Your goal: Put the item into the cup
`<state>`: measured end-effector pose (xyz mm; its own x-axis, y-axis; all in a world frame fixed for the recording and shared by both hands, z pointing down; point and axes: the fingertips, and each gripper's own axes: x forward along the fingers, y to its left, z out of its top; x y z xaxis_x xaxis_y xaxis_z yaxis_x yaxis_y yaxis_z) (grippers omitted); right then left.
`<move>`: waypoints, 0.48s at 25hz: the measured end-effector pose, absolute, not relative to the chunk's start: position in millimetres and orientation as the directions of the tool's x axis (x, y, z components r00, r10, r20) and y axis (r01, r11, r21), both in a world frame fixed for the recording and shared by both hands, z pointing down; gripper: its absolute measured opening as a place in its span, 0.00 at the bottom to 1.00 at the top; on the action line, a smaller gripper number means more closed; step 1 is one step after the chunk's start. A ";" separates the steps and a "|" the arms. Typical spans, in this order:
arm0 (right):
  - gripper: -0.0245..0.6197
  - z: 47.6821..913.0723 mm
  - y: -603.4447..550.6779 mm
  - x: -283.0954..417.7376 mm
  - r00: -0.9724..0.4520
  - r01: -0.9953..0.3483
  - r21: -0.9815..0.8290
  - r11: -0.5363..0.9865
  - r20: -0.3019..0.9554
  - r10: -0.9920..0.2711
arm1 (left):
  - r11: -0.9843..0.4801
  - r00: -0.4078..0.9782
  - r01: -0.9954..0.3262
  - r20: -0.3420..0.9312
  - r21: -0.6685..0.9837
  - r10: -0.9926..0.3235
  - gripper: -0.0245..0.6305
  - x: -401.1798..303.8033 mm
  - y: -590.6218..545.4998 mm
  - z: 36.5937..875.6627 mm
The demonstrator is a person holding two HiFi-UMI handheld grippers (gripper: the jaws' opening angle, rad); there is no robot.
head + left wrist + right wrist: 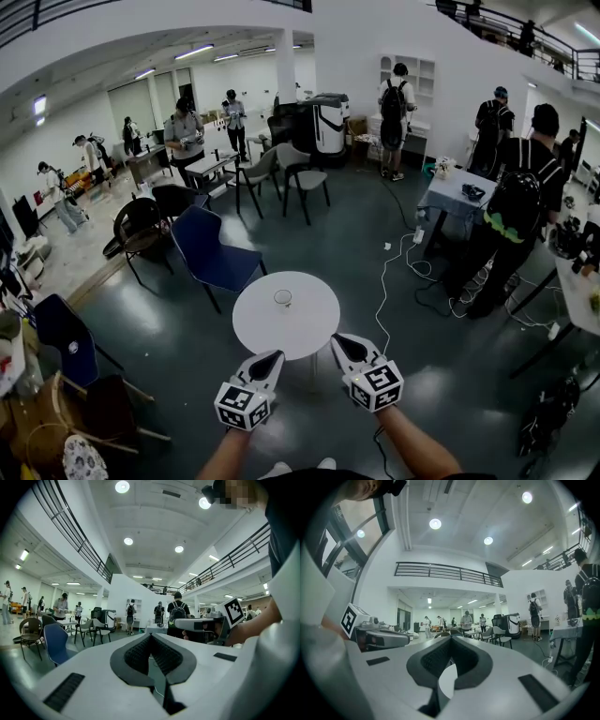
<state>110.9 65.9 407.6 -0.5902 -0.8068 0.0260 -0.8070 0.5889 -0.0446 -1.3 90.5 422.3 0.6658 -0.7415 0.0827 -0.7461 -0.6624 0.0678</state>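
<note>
A large, open lab-style hall with white walls and a railed mezzanine at upper right. Scattered chairs, work tables, floor cables and backpack-wearing people fill the background.

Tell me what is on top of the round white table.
Only a small clear cup stands on the round white table, near its middle. Whether anything lies inside it is too small to tell. The left gripper and right gripper cover bits of the near rim.

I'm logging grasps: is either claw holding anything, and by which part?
Nothing is held. The left claw and right claw are both shut with nothing between the jaws; the cup stands apart on the round table.
</note>
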 end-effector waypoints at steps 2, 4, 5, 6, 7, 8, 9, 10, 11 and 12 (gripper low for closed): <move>0.06 403.9 67.1 104.4 -0.591 -0.806 -0.039 0.590 0.025 -0.806 | -0.662 0.666 -0.746 0.084 0.070 -0.741 0.06 -7.1 90.0 420.6; 0.06 402.6 69.2 98.3 -0.595 -0.804 -0.028 0.594 0.026 -0.804 | -0.664 0.668 -0.744 0.081 0.074 -0.740 0.06 -11.1 89.7 419.8; 0.06 402.6 70.8 96.3 -0.597 -0.802 -0.026 0.596 0.026 -0.802 | -0.664 0.669 -0.744 0.079 0.075 -0.739 0.06 -11.9 90.6 419.8; 0.06 402.7 72.6 94.8 -0.599 -0.801 -0.026 0.598 0.026 -0.800 | -0.666 0.670 -0.743 0.077 0.076 -0.739 0.06 -11.9 92.3 419.6; 0.06 402.6 74.5 93.5 -0.600 -0.800 -0.026 0.600 0.026 -0.799 | -0.667 0.671 -0.741 0.077 0.075 -0.737 0.06 -11.9 94.3 419.3; 0.06 402.1 76.3 92.3 -0.600 -0.800 -0.026 0.600 0.025 -0.800 | -0.668 0.672 -0.741 0.077 0.074 -0.737 0.06 -12.4 96.2 419.0; 0.06 401.2 77.9 91.2 -0.598 -0.802 -0.027 0.597 0.023 -0.801 | -0.668 0.672 -0.740 0.078 0.074 -0.736 0.06 -13.6 98.0 418.6; 0.06 400.0 79.0 90.1 -0.594 -0.804 -0.029 0.593 0.021 -0.804 | -0.667 0.672 -0.741 0.079 0.076 -0.737 0.06 -15.6 99.4 418.2; 0.06 398.8 79.8 89.0 -0.590 -0.807 -0.032 0.590 0.018 -0.807 | -0.667 0.671 -0.741 0.079 0.077 -0.737 0.06 -17.8 100.4 417.9; 0.06 397.7 80.0 87.9 -0.588 -0.809 -0.034 0.587 0.016 -0.809 | -0.667 0.671 -0.741 0.080 0.077 -0.737 0.06 -20.0 101.0 417.9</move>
<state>87.9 80.0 397.7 -0.5879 -0.8088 0.0158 -0.8088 0.5872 -0.0337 -20.0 101.0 417.9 0.6713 -0.7368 0.0798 -0.7411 -0.6669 0.0772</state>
